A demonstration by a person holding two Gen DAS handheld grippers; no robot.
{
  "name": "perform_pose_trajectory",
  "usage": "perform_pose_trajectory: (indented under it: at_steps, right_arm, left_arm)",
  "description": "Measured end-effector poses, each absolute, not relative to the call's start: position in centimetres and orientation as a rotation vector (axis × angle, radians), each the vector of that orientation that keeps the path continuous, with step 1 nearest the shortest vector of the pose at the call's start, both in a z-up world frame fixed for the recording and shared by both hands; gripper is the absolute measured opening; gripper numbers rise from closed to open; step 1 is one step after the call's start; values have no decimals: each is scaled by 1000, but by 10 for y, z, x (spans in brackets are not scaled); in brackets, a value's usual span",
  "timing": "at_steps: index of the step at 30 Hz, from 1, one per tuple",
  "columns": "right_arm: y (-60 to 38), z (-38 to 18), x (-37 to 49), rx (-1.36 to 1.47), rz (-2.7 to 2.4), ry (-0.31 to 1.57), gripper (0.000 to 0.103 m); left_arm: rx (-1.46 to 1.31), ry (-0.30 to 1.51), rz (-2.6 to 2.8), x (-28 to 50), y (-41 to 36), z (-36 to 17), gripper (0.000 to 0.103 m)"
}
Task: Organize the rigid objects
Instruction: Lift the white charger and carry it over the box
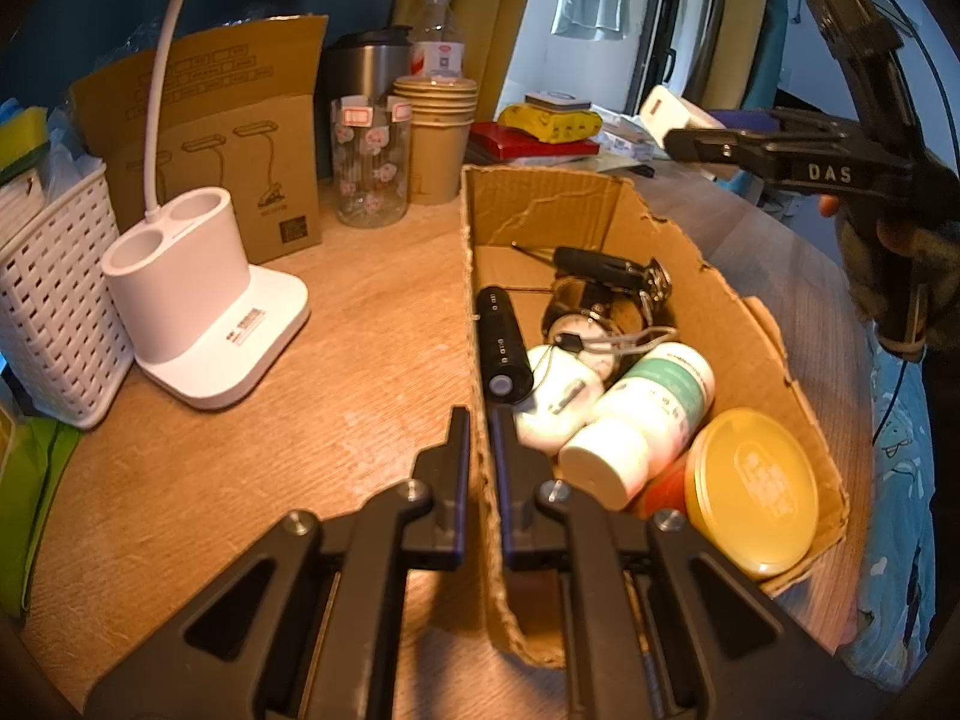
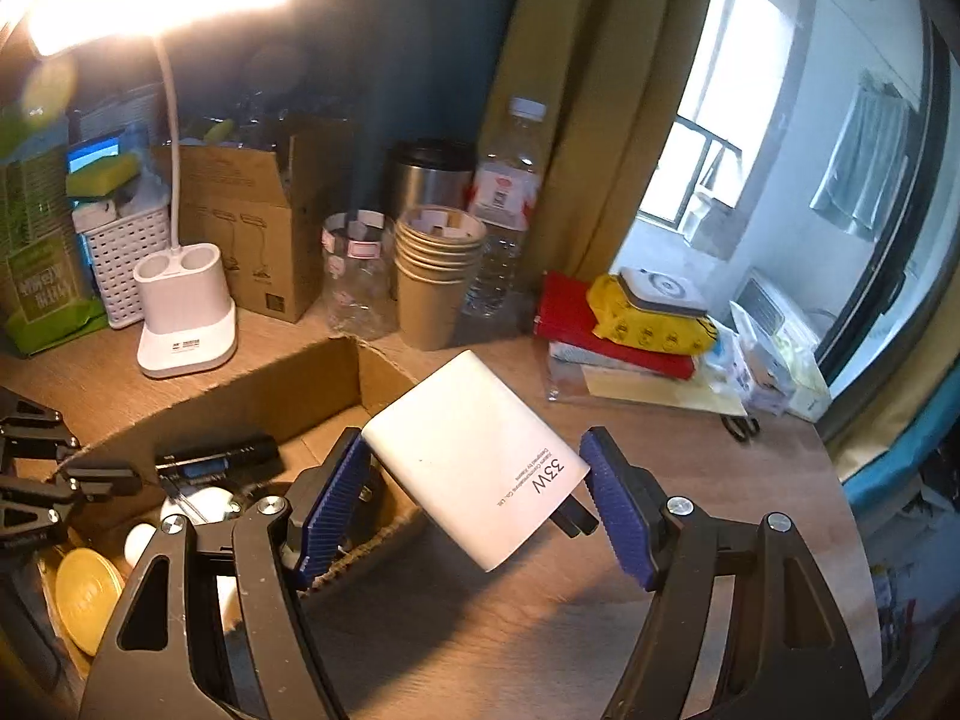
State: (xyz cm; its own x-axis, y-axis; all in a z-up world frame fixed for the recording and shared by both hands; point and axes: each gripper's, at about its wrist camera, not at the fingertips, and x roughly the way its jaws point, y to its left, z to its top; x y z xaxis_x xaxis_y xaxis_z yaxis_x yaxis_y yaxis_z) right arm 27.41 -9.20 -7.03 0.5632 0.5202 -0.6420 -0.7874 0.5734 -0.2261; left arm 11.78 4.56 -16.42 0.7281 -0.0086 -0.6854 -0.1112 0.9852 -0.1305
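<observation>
A torn cardboard box [image 1: 540, 204] stands on the wooden table. Inside lie a black cylinder [image 1: 501, 342], a white bottle with a green label [image 1: 654, 402], a yellow-lidded jar [image 1: 753, 492], a small clock [image 1: 588, 324] and a white round piece [image 1: 555, 396]. My left gripper [image 1: 480, 438] is shut on the box's near-left wall. My right gripper [image 2: 474, 444] is shut on a white 33W charger [image 2: 474, 462], held in the air above the box's far right corner [image 2: 360, 360]. In the left wrist view the right gripper [image 1: 690, 141] hangs at the upper right with the charger [image 1: 666, 111].
A white desk lamp base [image 1: 204, 312] and a white basket [image 1: 54, 300] stand left of the box. Behind it are a glass jar [image 1: 372, 162], stacked paper cups [image 1: 438, 132], a steel mug and a water bottle [image 2: 504, 210]. Red books with a yellow pack [image 2: 648, 312] and scissors [image 2: 741, 423] lie to the right.
</observation>
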Motion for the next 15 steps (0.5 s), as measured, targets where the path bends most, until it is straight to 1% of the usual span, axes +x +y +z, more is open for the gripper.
perform_pose_trajectory:
  at_steps: [9,15]
  right_arm:
    - [-59,-72,260,-546,878,546,75]
    - [-37,-84,264,-565,901,581,75]
  left_arm:
    - [-166,753,60,117,45,-164,8]
    - [-167,753,60,117,45,-164,8]
